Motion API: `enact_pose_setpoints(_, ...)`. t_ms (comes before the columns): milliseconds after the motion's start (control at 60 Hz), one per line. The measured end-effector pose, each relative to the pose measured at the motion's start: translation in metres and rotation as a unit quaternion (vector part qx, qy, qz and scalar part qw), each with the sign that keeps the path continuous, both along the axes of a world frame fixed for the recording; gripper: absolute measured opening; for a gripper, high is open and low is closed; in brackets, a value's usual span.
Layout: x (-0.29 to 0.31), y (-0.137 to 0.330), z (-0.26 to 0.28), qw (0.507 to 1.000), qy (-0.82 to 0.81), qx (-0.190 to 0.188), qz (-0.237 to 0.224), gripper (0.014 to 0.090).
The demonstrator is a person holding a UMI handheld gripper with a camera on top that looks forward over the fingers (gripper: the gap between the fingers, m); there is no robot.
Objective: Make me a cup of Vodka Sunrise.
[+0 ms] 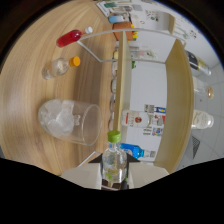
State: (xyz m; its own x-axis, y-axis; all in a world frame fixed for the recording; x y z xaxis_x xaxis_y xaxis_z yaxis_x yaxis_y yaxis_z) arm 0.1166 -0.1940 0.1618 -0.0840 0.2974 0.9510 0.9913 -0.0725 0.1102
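Wood-grain laminate covers the counter [35,75], which fills the picture from about 7 o'clock round to 12 o'clock; the whole scene appears turned on its side. A pale wooden shelf unit [181,95] takes up the 3 o'clock side, with boxes and bottles [150,120] standing in its compartments; their labels are too small to read. A thin white wire frame [100,55] arcs from the counter towards the shelf at roughly 12 o'clock.

A clear tumbler [70,120] packed with ice cubes [57,117] sits at about 9 o'clock, near the fingers and beside the held bottle. Further off, at about 11 o'clock, stands a small clear bottle with an orange cap [60,65], and beyond it at around 11 to 12 o'clock a bottle of red liquid with a white cap [70,37]; the two are near each other but apart.

At 6 o'clock the gripper [114,175] shows two pale fingers [82,175], closed in against a clear bottle with a green cap [114,160] that stands between them, its cap pointing away towards the centre. The fingers appear to press on both sides of it. Just beside that bottle, at about 5 o'clock, lies a blue item [134,149] that I cannot identify.
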Motion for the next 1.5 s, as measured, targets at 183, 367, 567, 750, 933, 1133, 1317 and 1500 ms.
enact_pose_setpoints(183, 0.005, 0.007, 0.003, 0.994, -0.103, 0.0, 0.025, 0.0355)
enact_pose_setpoints(367, 0.005, 0.006, 0.006, 0.994, -0.105, -0.003, 0.031, 0.0355)
enact_pose_setpoints(567, -0.005, -0.001, 0.026, 0.994, 0.105, 0.013, -0.006, 0.0356)
enact_pose_setpoints(750, -0.013, -0.003, 0.057, 0.907, 0.416, 0.04, -0.049, 0.036)
enact_pose_setpoints(933, 0.001, -0.002, 0.042, 0.782, 0.613, 0.029, -0.105, 0.0359)
enact_pose_setpoints(1133, 0.013, 0.006, -0.015, 0.713, 0.683, -0.004, -0.156, 0.0359)
enact_pose_setpoints(1317, 0.026, 0.013, -0.07, 0.685, 0.7, -0.023, -0.201, 0.0358)
enact_pose_setpoints(1500, 0.036, 0.013, -0.106, 0.671, 0.703, -0.039, -0.234, 0.0358)
